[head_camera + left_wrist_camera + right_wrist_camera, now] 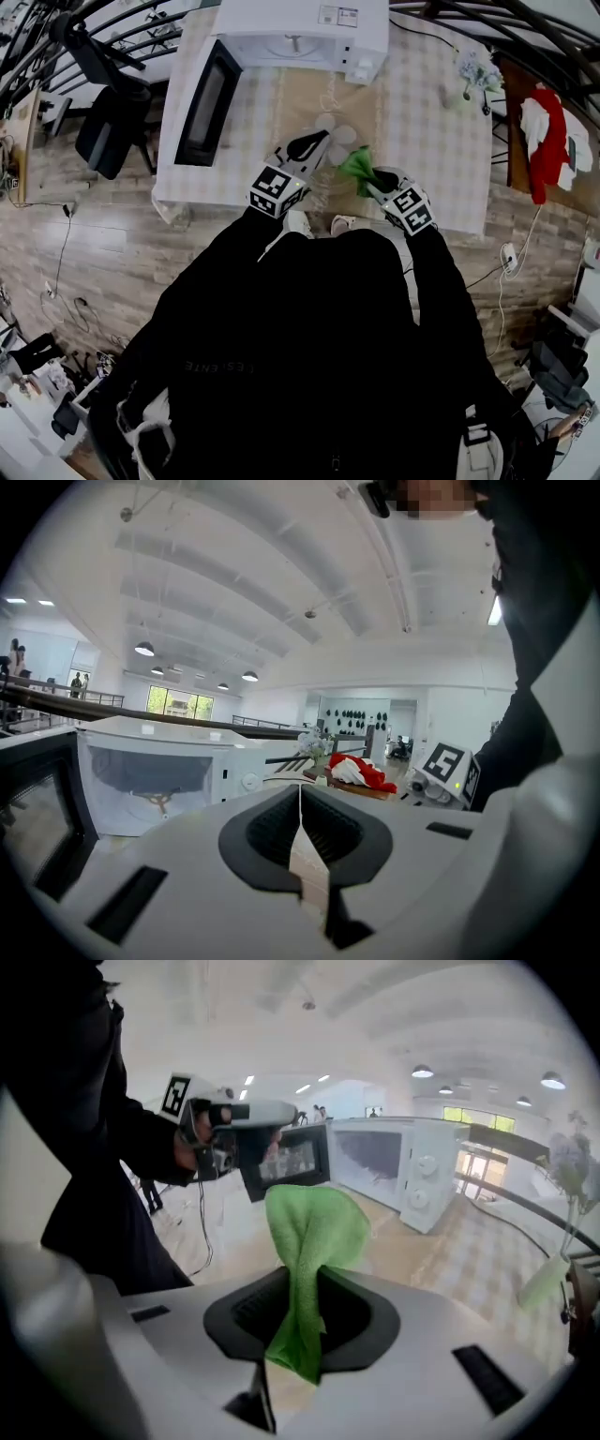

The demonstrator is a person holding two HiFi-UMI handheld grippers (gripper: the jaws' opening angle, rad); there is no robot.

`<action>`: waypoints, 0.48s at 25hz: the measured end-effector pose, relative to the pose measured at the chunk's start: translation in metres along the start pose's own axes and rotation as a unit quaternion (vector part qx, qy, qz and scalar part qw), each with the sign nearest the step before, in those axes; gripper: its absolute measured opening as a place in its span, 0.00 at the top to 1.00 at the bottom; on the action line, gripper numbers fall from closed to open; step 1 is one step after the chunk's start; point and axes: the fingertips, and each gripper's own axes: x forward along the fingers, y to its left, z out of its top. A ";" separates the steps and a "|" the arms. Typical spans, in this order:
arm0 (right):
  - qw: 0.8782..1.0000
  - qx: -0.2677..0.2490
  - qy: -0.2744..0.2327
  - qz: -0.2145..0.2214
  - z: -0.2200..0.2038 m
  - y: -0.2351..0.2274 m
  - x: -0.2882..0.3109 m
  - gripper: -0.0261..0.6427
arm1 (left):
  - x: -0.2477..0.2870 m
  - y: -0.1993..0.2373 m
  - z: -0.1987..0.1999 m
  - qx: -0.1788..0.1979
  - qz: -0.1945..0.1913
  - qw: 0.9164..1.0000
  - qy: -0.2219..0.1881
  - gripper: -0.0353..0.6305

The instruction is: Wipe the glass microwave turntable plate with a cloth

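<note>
The step in hand looks like the start of the wipe itself. The round clear glass turntable plate is out of the white microwave oven, whose dark door hangs open. The plate is held up over the pale checked tabletop by the left gripper. In the left gripper view its jaws are pressed together on a thin pale edge, which I take to be the plate's rim seen edge-on (the glass barely shows). The right gripper is clamped on a bunched bright green microfibre cloth, which stands up out of the jaws as a loose fold. In the head view the cloth sits just beside the plate; I cannot tell whether they touch. The next move calls for bringing that fold flat against a glass face and rubbing across it. Meanwhile the left grip must hold firm, since the glass is slick and pinched only at its rim.
</note>
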 end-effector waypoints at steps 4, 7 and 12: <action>0.994 0.041 -0.101 -0.024 0.045 -0.010 -0.034 0.81 | -0.004 -0.006 0.014 0.012 -0.001 1.000 -0.006 0.91; 0.983 0.065 -0.164 -0.039 0.074 -0.019 -0.057 0.81 | -0.006 -0.013 0.025 0.017 -0.004 1.000 -0.014 0.91; 0.967 0.075 -0.238 -0.061 0.114 -0.031 -0.088 0.81 | -0.009 -0.017 0.043 0.024 -0.005 0.999 -0.031 0.91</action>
